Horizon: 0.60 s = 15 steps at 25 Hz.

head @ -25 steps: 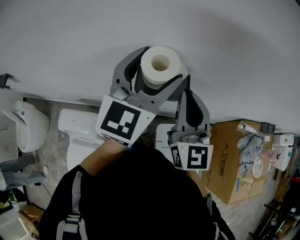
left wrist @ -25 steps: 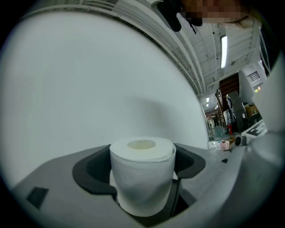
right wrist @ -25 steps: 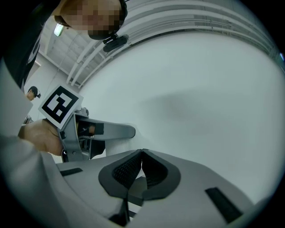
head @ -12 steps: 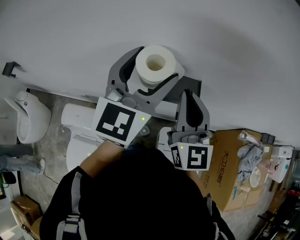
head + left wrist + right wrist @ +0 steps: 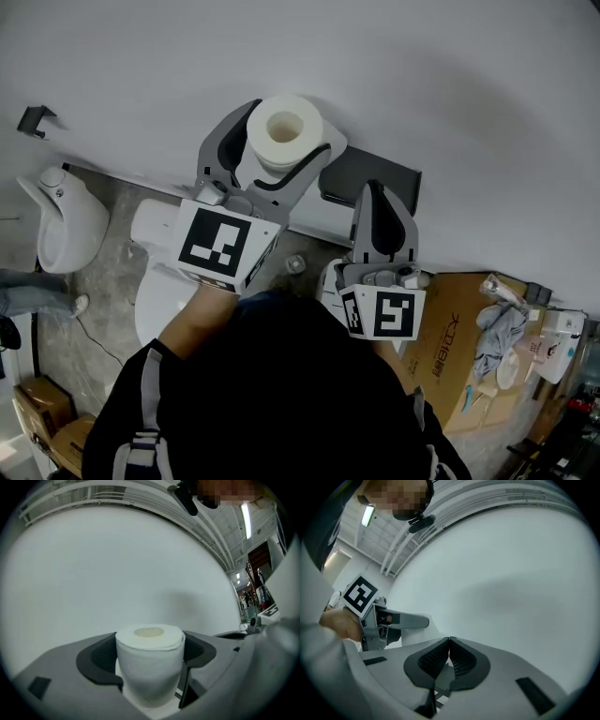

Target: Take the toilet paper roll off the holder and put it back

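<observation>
The white toilet paper roll (image 5: 283,132) stands upright between the jaws of my left gripper (image 5: 279,150), which is shut on it, close to the white wall. In the left gripper view the roll (image 5: 150,656) fills the gap between the dark pads, its core facing up. To its right on the wall hangs a dark flat holder plate (image 5: 370,177) with no roll on it. My right gripper (image 5: 376,192) sits just below that plate, jaws shut together on nothing (image 5: 449,654). The left gripper (image 5: 389,620) also shows at the left of the right gripper view.
Below on the floor stand a white toilet (image 5: 159,272) and a urinal (image 5: 61,220) at the left. A cardboard box (image 5: 459,347) with rags and bottles stands at the lower right. A small black bracket (image 5: 36,119) is fixed on the wall at far left.
My left gripper has carried the roll leftward, away from the holder, and the dark holder plate now shows bare. The right gripper has stayed in place, shut.
</observation>
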Each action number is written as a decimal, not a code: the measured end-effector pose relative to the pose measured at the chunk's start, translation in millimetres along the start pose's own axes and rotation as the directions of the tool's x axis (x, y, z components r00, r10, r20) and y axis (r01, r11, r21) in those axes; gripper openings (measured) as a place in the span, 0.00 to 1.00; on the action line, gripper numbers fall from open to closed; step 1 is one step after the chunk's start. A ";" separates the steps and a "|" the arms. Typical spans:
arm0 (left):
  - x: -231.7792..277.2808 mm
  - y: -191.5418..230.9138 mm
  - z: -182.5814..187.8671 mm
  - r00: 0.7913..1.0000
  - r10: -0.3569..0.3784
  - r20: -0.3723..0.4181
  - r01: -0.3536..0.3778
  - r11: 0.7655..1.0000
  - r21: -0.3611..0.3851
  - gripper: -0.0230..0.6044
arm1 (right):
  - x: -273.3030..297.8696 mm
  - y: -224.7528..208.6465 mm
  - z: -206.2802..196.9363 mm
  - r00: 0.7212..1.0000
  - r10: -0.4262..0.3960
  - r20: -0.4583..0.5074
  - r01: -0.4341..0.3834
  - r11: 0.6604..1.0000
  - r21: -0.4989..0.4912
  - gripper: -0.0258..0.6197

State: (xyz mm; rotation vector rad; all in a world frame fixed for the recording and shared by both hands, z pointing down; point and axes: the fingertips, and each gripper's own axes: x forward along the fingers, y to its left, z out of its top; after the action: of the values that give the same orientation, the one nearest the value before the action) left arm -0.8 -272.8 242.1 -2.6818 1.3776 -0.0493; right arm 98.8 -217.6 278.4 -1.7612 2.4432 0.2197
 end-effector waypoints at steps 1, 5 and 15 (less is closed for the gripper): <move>-2.9 3.7 -1.9 1.000 0.010 -0.004 -0.010 1.000 -0.001 0.67 | 0.6 1.9 0.0 1.000 0.003 0.000 -0.003 1.000 0.000 0.08; -13.8 17.8 -7.5 0.999 0.043 -0.016 -0.043 0.999 -0.006 0.67 | 3.8 10.4 -0.1 1.000 0.014 -0.002 -0.014 1.000 0.000 0.08; -24.9 27.2 -25.2 0.997 0.060 -0.054 -0.061 0.998 -0.003 0.67 | 6.6 19.4 -2.7 1.000 0.022 -0.010 -0.022 1.000 -0.004 0.08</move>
State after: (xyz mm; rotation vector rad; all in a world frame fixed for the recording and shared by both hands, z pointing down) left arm -39.6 -270.7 264.3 -2.6589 1.4748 -0.1133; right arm 78.3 -218.2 280.8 -1.7422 2.4720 0.2188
